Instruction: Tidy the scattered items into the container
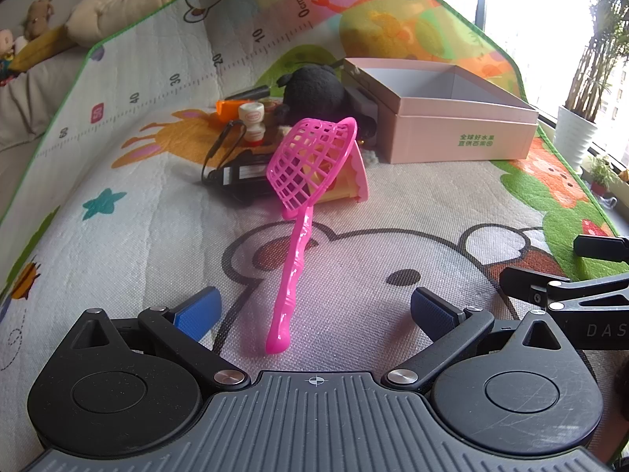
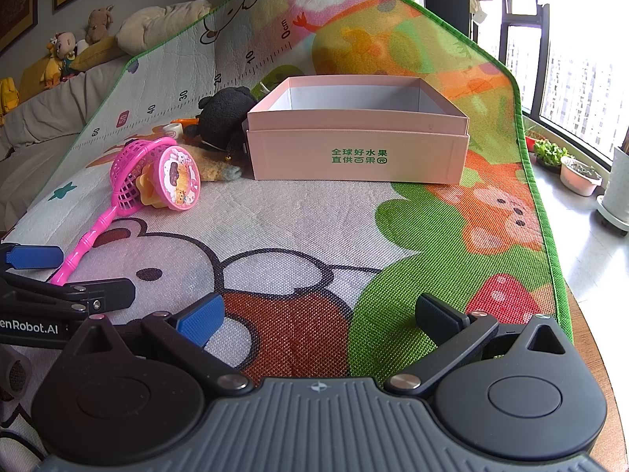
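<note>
Right now the left gripper is hovering low over the play mat with its blue-padded fingers spread wide and holding nothing, and the handle of the pink net scoop is lying between them, pointing back toward the camera. That alignment is probably deliberate: the slim handle is the easiest part to pinch, while the mesh head is leaning up against a yellow and pink toy and would be awkward to grab. The scoop is glossy bright pink plastic, with a knobbly bamboo-style handle and an open lattice basket, so it is likely light and a little slippery. The right gripper is waiting near the mat's front edge, also wide open and empty, facing the pink box, which is sitting toward the mat's far right corner with its top open and no contents showing, so nothing appears tidied yet. Clustered just left of the box are the remaining items: a black plush toy, a small white bottle, an orange object and a black adapter with its cable. Keeping the box beside the pile is making each carry short.
</note>
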`<state>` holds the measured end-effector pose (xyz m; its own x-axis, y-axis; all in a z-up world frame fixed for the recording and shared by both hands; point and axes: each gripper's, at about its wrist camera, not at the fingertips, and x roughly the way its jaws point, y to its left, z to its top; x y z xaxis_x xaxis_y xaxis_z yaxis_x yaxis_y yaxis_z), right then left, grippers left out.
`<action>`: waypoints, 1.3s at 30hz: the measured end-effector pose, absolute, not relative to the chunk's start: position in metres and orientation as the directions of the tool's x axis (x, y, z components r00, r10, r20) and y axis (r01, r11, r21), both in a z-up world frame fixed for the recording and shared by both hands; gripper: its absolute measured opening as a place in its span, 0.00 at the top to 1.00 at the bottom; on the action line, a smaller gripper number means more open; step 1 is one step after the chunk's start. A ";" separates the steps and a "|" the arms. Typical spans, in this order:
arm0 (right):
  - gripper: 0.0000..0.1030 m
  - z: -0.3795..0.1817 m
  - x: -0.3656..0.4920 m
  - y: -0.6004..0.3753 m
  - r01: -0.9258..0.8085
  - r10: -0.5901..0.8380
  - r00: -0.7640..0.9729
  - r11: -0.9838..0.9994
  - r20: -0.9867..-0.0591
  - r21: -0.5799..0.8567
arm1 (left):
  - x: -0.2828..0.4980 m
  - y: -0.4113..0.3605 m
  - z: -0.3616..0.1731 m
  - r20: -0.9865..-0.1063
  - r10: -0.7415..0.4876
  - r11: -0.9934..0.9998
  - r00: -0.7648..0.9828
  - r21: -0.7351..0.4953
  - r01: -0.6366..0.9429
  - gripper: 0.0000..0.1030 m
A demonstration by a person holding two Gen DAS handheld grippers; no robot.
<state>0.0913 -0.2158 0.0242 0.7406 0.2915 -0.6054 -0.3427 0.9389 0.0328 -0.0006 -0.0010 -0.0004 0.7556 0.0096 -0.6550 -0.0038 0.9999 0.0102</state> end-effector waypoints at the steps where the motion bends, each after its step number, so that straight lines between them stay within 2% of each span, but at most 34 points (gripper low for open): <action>1: 0.00 0.024 0.091 -0.216 -0.343 0.292 0.741 0.939 -0.605 0.033 | -0.001 -0.001 0.000 -0.655 0.009 1.000 0.756 0.010 -0.004 0.00; 39: 0.00 0.028 0.094 -0.214 -0.348 0.283 0.723 0.937 -0.631 0.022 | -0.008 -0.003 0.006 -0.663 -0.004 1.000 0.749 0.017 0.020 0.00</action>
